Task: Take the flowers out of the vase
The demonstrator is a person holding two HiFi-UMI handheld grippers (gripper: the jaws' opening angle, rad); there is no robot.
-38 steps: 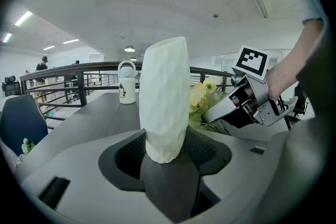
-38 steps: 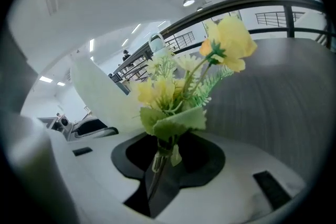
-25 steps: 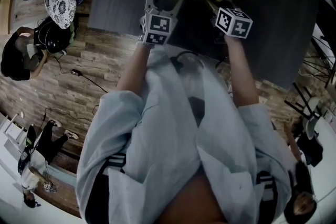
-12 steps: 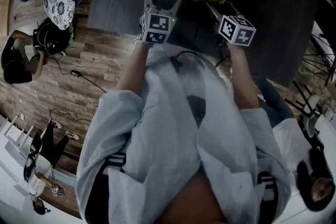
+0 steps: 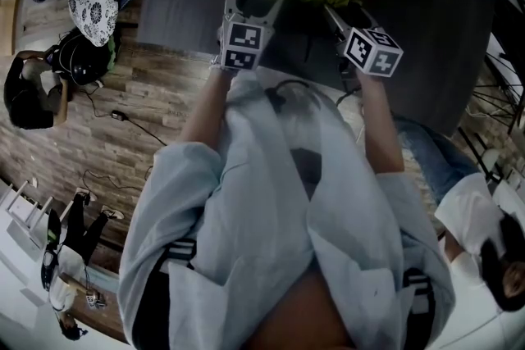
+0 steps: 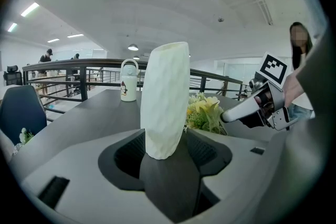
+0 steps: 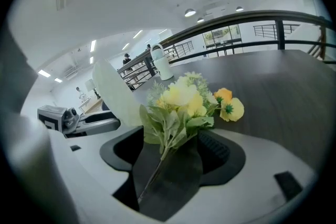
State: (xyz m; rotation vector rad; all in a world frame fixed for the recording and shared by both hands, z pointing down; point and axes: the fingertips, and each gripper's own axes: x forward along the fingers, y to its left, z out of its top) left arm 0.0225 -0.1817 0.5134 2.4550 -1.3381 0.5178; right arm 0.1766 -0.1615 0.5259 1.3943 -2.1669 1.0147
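Pale blue cloth, the person's jacket (image 5: 246, 242), fills the near part of the head view, both arms reaching out over the dark worktop (image 5: 426, 29).

At the end of the left arm, the left tool (image 6: 165, 152) is clamped on the foot of the white vase (image 6: 165, 97). The vase stands almost upright between its pads and has nothing in its mouth.

The right tool (image 7: 172, 147) is spread wide, its jaws having just been opening. The stem of the flowers (image 7: 184, 97) runs down between the pads, but neither pad seems to press on it. The yellow and white bunch sits just beside the vase on its right, and appears to rest on the worktop, though the contact itself is not plain.

So the main job looks done: the flowers are out of the vase and seemingly let go. What may be left is to pull the right tool clear of the stem and release the vase.

Further off on the worktop stands a white lidded mug (image 6: 128, 80), with a dark railing (image 6: 63, 65) behind it.

Against the earlier frames, the right tool has drawn back a little toward the person, while the left tool and vase hold their place. The bunch lies about where it was. A bystander in a white top (image 5: 476, 217) has come into the lower right.
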